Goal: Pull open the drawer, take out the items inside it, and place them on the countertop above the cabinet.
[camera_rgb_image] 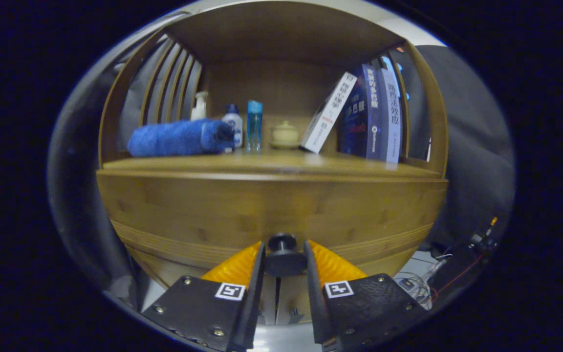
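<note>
A wooden cabinet fills the scene, with its drawer front [271, 205] right before me and looking closed. The drawer's dark round knob [282, 240] sticks out at the lower middle. My gripper [284, 248] has one finger on each side of the knob, and both fingers press against it. Above the drawer runs the wooden countertop [262, 164]. What is inside the drawer is hidden.
On the countertop lie a rolled blue towel [179, 138], a white pump bottle [200, 105], a blue-capped white bottle [233, 124], a clear blue bottle [254, 124], a small lidded jar [285, 133] and several leaning books [369, 115]. Loose cables [423, 288] lie low to the cabinet's right.
</note>
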